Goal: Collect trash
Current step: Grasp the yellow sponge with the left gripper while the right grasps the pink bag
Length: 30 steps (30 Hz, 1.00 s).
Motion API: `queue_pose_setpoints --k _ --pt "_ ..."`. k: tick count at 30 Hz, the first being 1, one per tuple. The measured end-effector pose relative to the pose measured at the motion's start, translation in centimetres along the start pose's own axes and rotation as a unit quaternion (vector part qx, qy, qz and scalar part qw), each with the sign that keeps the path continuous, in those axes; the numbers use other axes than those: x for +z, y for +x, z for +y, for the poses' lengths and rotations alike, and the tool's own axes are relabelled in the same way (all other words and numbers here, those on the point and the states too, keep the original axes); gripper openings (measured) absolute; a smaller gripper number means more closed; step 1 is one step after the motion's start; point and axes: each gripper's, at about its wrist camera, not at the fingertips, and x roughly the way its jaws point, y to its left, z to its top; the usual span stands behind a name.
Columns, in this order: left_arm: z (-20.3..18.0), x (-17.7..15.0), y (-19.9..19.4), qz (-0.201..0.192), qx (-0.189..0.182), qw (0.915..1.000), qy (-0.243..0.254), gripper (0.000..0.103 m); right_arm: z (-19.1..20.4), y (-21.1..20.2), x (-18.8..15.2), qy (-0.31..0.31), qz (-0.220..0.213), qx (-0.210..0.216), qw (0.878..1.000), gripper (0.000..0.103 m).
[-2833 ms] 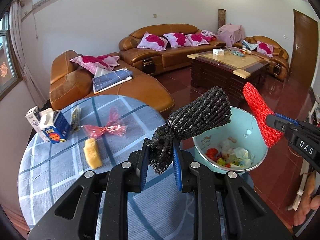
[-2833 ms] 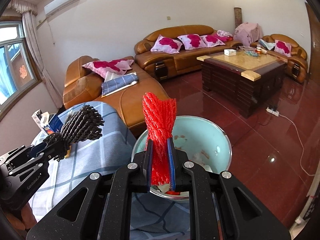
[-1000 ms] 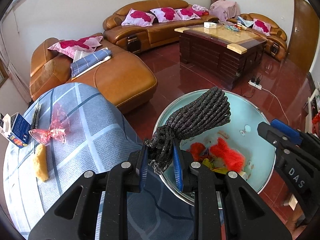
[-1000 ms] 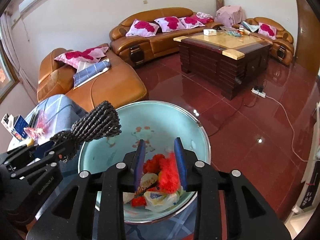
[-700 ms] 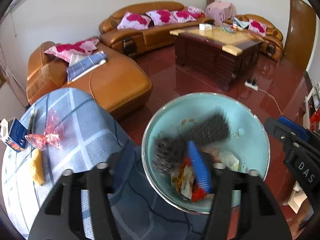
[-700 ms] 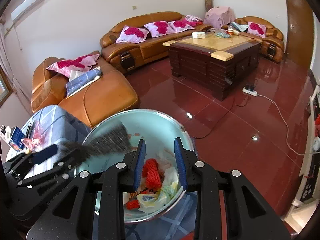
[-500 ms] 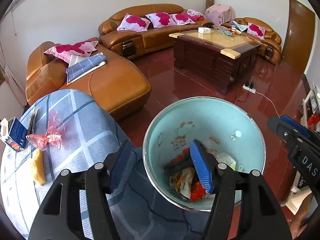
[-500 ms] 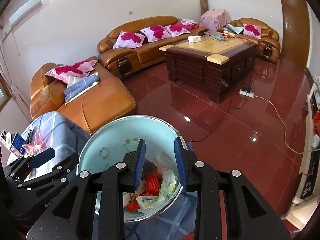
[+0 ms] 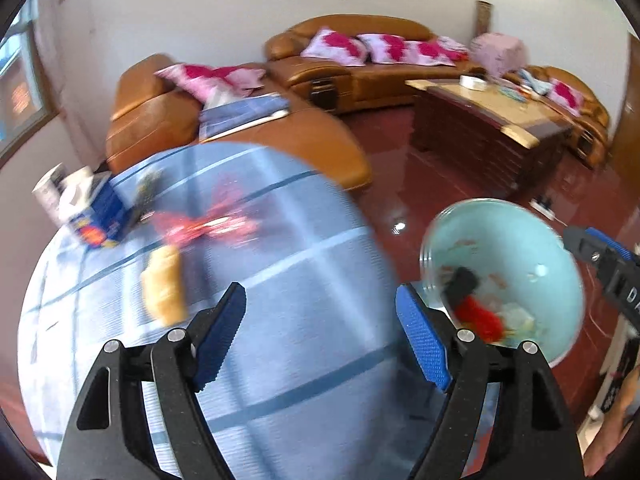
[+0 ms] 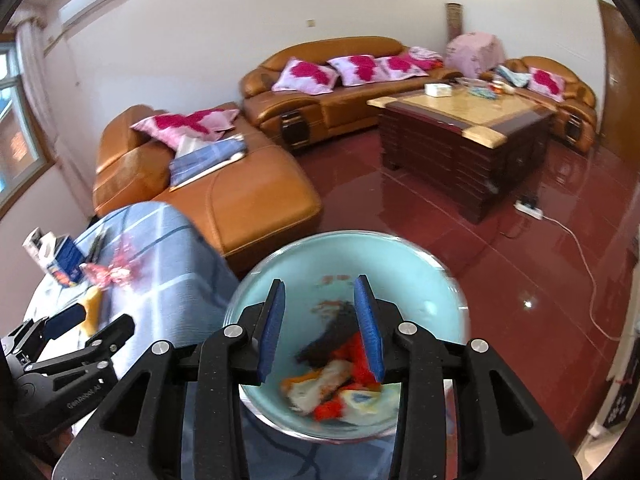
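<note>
Trash left on the table [image 9: 304,320] — a yellow piece [image 9: 164,288], pink wrapper [image 9: 208,222] and carton [image 9: 86,210] — lay well apart from the bin [image 10: 400,256], and with both the left gripper [image 9: 320,336] and right gripper [image 10: 320,324] spread empty, a hasty, blurred reach risked knocking them off.

White walls [image 10: 192,20] enclose a glossy dark-red tiled floor [image 10: 460,216]. A tan leather corner sofa [image 10: 248,196] with pink floral cushions [image 10: 304,76] fills the far side; a dark wooden coffee table [image 10: 464,132] stands right, a window [image 10: 16,132] far left.
</note>
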Motion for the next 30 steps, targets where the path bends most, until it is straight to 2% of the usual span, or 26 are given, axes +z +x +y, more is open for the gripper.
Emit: queue_pose_setpoints --k 5,9,13,14,15,19,22,24,25,27,30 --pt "6.5 -1.0 0.3 0.007 0.052 0.9974 -0.049 0.076 5.1 1.6 0.3 -0.033 0.012 0.041 0.999 0.037" --pt "10.3 -0.9 1.1 0.014 0.074 0.9934 -0.087 0.075 8.9 2.4 0.5 -0.063 0.016 0.070 0.995 0.037" --pt "11.5 0.0 2.8 0.018 0.090 0.9908 -0.100 0.073 11.7 3.1 0.8 -0.084 0.019 0.089 0.992 0.037" --pt "11.9 0.2 3.5 0.024 0.087 0.9901 -0.108 0.067 12.3 3.1 0.9 -0.088 0.018 0.091 0.992 0.037" --pt "12.0 0.2 4.1 0.028 0.084 0.9895 -0.114 0.066 12.5 3.2 1.0 -0.092 0.018 0.092 0.991 0.037" --pt "12.2 0.5 6.3 0.043 0.076 0.9886 -0.122 0.065 13.2 4.2 1.4 -0.094 0.023 0.092 0.991 0.037" --pt "12.4 0.6 7.7 0.054 0.079 0.9878 -0.123 0.057 13.5 5.1 1.5 -0.093 0.029 0.094 0.991 0.037" --pt "13.0 0.4 8.5 0.064 0.075 0.9867 -0.129 0.045 13.9 5.6 1.6 -0.097 0.031 0.096 0.990 0.037" --pt "13.3 0.3 8.7 0.065 0.069 0.9871 -0.129 0.043 14.4 6.0 1.7 -0.099 0.032 0.100 0.990 0.037" --pt "13.5 0.2 8.4 0.059 0.048 0.9895 -0.123 0.029 15.0 6.4 1.8 -0.101 0.033 0.108 0.988 0.037" --pt "13.8 0.2 7.5 0.044 0.068 0.9912 -0.105 0.029 16.7 7.6 2.1 -0.109 0.040 0.124 0.985 0.036"
